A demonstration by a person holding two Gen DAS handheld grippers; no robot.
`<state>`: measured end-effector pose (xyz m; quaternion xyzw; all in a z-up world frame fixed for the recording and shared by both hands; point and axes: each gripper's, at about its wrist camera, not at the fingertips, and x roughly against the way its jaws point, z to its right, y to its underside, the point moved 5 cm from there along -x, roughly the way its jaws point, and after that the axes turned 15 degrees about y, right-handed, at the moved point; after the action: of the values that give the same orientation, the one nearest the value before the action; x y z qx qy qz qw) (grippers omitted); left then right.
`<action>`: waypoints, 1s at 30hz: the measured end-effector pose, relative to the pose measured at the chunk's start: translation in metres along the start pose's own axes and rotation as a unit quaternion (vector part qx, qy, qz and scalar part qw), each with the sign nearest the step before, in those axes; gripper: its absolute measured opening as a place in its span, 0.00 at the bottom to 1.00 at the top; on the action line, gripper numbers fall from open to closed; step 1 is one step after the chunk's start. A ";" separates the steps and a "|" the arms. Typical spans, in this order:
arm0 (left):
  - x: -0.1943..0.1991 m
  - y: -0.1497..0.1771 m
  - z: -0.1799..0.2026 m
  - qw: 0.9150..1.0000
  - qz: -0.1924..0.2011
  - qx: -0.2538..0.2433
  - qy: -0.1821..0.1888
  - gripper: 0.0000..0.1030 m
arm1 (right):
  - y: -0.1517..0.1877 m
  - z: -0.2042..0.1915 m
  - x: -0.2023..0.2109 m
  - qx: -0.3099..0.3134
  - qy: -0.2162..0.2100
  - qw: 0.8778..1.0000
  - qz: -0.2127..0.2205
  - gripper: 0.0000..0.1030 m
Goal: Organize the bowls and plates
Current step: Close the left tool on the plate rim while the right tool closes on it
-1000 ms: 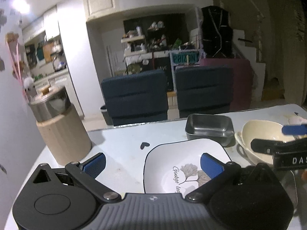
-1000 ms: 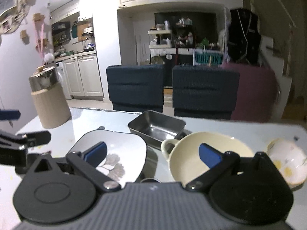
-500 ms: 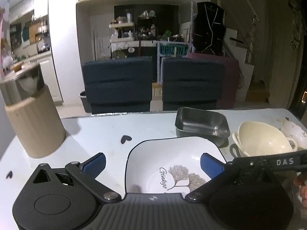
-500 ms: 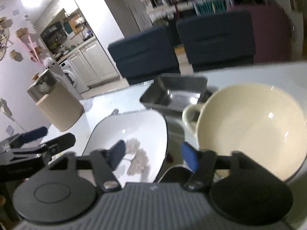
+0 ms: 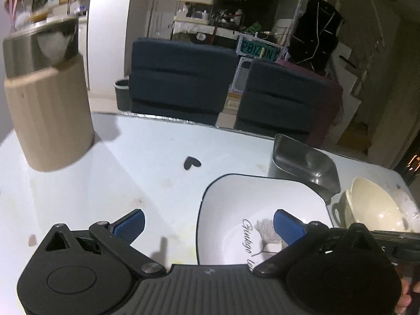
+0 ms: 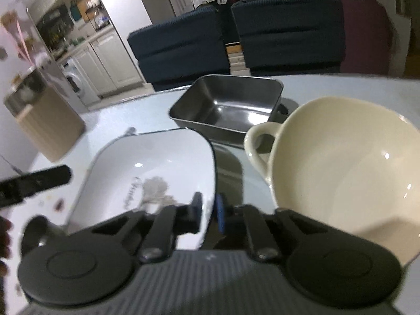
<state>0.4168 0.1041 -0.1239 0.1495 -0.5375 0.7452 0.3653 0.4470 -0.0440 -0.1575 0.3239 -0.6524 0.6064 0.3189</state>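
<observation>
My right gripper [image 6: 208, 211] pinched on the rim of the square white plate with the thin black edge and grey leaf print [image 6: 157, 173]

Its blue-padded jaws have just been closing and now sit almost together with the plate's near right edge between them, though blur keeps me from seeing the contact sharply; my left gripper [image 5: 210, 225] hangs wide open over the same plate [image 5: 262, 210], one blue pad above the white table [image 5: 131, 178] and one above the print, gripping nothing. The plate lies flat on the table, its near edge hidden behind both grippers. Just beyond it stands a shiny rectangular steel tray [image 6: 228, 105], and beside it a glossy cream ceramic bowl with a loop handle [image 6: 341, 168], cut off low by my right gripper's body. Far left, a blurred beige ribbed canister with a steel lid [image 5: 47, 105]
</observation>
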 end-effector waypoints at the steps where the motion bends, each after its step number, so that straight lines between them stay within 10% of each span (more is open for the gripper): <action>1: -0.001 0.000 -0.002 1.000 -0.001 0.005 0.005 0.97 | -0.001 0.000 -0.001 -0.005 -0.001 1.000 -0.001 0.08; 7: -0.010 0.004 -0.010 0.999 -0.031 0.009 0.008 0.62 | -0.005 -0.007 -0.009 0.001 -0.022 1.000 0.002 0.08; 30: -0.030 0.014 -0.028 0.997 -0.072 0.016 -0.008 0.11 | -0.002 -0.004 -0.033 -0.030 -0.058 0.997 -0.029 0.13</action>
<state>0.4329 0.1154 -0.1625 0.1995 -0.5162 0.7240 0.4118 0.4685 -0.0389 -0.1825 0.3677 -0.6782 0.5568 0.3078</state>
